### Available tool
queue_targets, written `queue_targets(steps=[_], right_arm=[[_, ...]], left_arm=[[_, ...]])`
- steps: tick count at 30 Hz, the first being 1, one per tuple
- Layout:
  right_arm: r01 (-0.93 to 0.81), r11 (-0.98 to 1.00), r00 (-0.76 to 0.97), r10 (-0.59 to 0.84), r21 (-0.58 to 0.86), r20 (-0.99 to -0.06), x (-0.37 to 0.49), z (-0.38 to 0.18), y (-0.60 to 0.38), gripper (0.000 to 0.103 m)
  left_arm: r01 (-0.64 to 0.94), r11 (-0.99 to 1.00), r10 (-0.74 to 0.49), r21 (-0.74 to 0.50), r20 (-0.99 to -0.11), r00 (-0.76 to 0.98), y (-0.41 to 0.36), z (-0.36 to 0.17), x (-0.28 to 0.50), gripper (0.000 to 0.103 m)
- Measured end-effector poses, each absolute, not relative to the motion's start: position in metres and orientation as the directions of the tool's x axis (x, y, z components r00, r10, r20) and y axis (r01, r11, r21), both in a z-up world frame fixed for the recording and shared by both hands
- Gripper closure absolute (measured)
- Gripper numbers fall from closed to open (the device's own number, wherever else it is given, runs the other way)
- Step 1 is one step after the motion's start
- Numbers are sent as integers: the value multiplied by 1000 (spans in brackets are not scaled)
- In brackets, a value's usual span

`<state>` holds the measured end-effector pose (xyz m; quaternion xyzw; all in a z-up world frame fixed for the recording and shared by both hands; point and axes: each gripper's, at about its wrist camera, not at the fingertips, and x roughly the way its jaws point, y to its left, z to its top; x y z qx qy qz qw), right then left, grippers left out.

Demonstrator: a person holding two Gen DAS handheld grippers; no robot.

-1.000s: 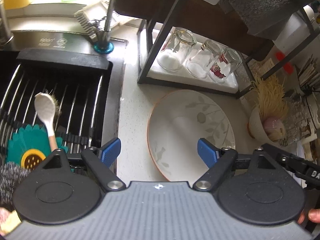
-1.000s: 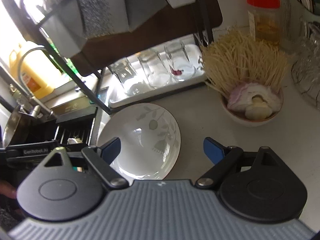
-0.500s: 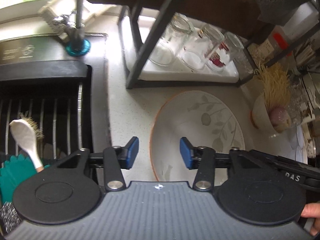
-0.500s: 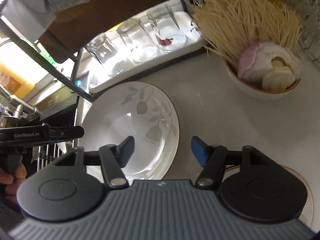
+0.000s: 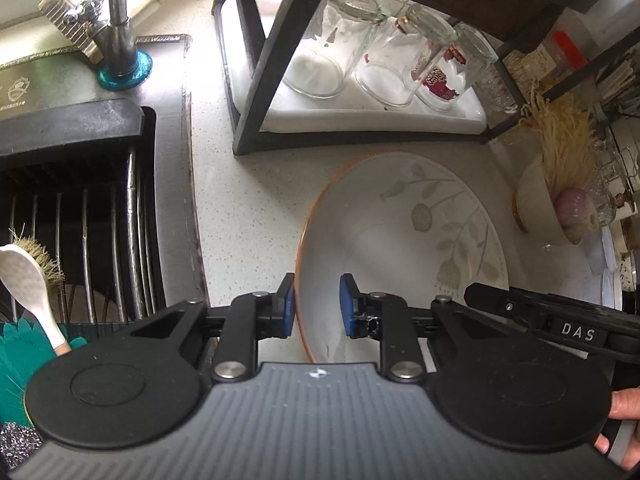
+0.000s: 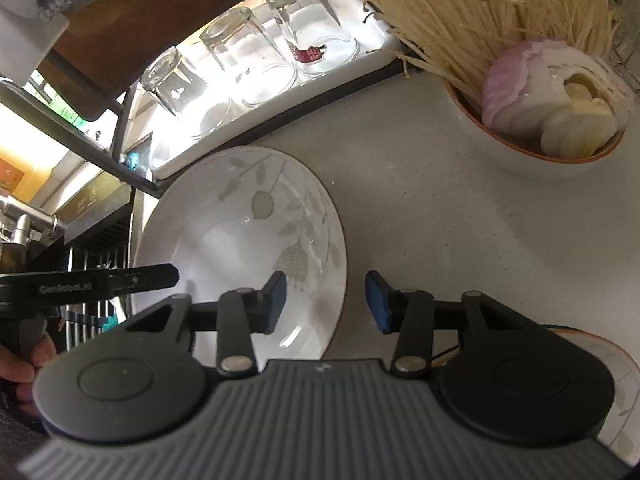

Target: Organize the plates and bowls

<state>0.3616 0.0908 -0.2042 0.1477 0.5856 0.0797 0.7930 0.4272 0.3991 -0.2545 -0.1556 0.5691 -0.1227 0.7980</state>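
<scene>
Astride opposite rims of the plate (image 5: 400, 240) beside the sink (image 5: 100, 208): left gripper (image 5: 317, 306) and right gripper (image 6: 326, 300), jaws closing, not yet pinching.

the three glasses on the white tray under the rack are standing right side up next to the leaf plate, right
Not quite. The three glasses sit on the white tray under the rack, next to the leaf plate, but they stand upside down, mouths on the tray and bases up. The right wrist view shows it clearly.
</scene>
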Motion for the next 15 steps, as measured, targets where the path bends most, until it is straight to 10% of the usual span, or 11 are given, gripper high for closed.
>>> queue_targets(steps=[15], right_arm=[[1, 943, 284, 319, 334, -904, 364, -206, 91, 81]], left_arm=[[-3, 922, -358, -388, -854, 376, 400, -258, 434, 80]])
